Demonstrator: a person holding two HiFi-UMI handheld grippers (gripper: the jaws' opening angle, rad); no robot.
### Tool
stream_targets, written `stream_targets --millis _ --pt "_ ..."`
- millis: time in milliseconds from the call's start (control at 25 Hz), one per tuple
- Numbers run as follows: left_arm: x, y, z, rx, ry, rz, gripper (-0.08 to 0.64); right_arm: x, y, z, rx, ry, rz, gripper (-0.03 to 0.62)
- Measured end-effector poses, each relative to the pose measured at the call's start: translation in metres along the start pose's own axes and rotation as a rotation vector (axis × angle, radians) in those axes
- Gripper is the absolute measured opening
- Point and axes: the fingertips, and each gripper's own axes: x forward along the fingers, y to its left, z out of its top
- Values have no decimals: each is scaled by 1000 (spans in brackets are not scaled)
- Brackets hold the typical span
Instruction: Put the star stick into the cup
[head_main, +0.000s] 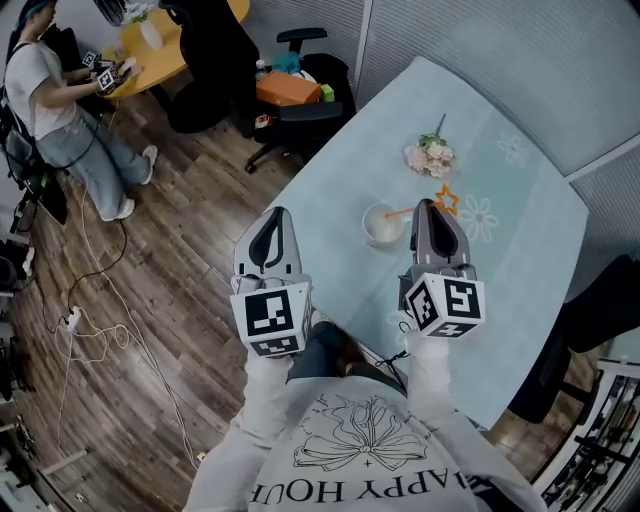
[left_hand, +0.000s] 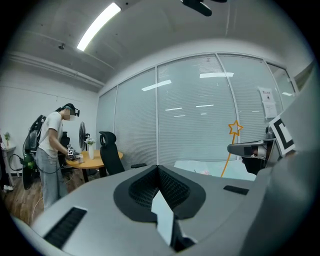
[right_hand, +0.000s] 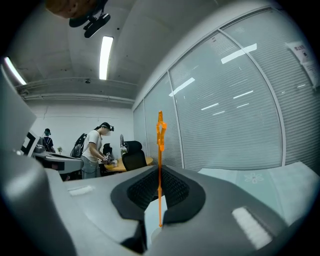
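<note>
My right gripper (head_main: 428, 208) is shut on the thin orange star stick (head_main: 445, 199), gripping its shaft. In the right gripper view the star stick (right_hand: 160, 150) stands upright between the pads, star end up. In the head view its plain end reaches toward the white cup (head_main: 381, 223), which stands on the pale blue table (head_main: 520, 260) just left of the gripper. Whether the end is inside the cup I cannot tell. My left gripper (head_main: 272, 222) hovers at the table's near left edge, shut and holding nothing. From the left gripper view I see the stick (left_hand: 233, 128) and right gripper (left_hand: 250, 149) at the right.
A small bunch of pink flowers (head_main: 430, 155) lies on the table beyond the cup. Black office chairs (head_main: 300, 105) stand off the table's far left corner. A person (head_main: 60, 110) stands by a round wooden table (head_main: 170, 50). Cables (head_main: 90, 330) trail on the wooden floor.
</note>
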Motion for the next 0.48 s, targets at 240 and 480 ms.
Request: stream_targets --millis 240,480 --pt "37 -2 -21 -4 44 -61 6 22 -14 -28 44 49 -43 19" --pt "62 -4 -44 -2 83 -125 6 34 -21 -57 65 93 -82 18"
